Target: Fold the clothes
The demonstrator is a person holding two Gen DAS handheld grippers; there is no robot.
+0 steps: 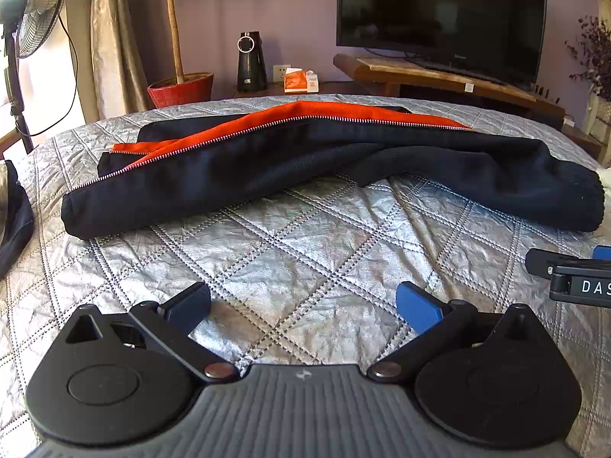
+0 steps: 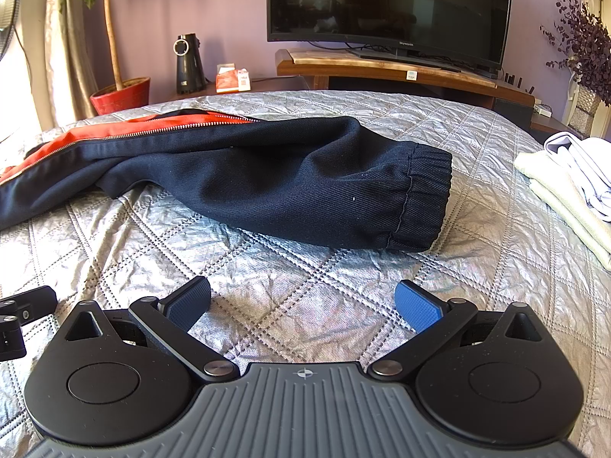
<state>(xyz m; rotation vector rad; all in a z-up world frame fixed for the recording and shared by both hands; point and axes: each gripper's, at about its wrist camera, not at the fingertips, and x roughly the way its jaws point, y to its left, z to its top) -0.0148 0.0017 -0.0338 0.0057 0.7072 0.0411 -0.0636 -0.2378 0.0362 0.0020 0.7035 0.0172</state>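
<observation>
Silver quilted bedspread [image 1: 305, 259] covers a bed that fills the foreground of both wrist views. Behind it stand a lilac wall, a dark television [image 2: 389, 4] on a wooden stand [image 2: 382, 66], a potted tree in a red pot [image 1: 180, 89], a black cone-shaped appliance [image 1: 252, 61] and an orange-and-white tissue pack [image 1: 301, 81]. A pedestal fan [image 1: 34, 7] stands at the far left of the left wrist view.

Navy jacket [image 1: 305, 168] lies across the middle of the bed, lengthwise from left to right. Its metal zipper [image 1: 236, 135] is undone, and the parted front shows orange lining [image 1: 305, 112]. One sleeve ends in a ribbed cuff [image 2: 424, 198] on the right side, resting on the bedspread. Folded pale garments [image 2: 569, 187] lie stacked at the bed's right edge, apart from the cuff. Another dark garment [image 1: 15, 221] sits at the left edge.

Left gripper [image 1: 305, 305] hovers low over bare bedspread, short of the jacket; its jaws are spread wide and hold nothing. Right gripper [image 2: 303, 303] is in the same condition: jaws apart, empty, clear of the sleeve. Each gripper's body shows at the edge of the other's view, so the two are side by side.
</observation>
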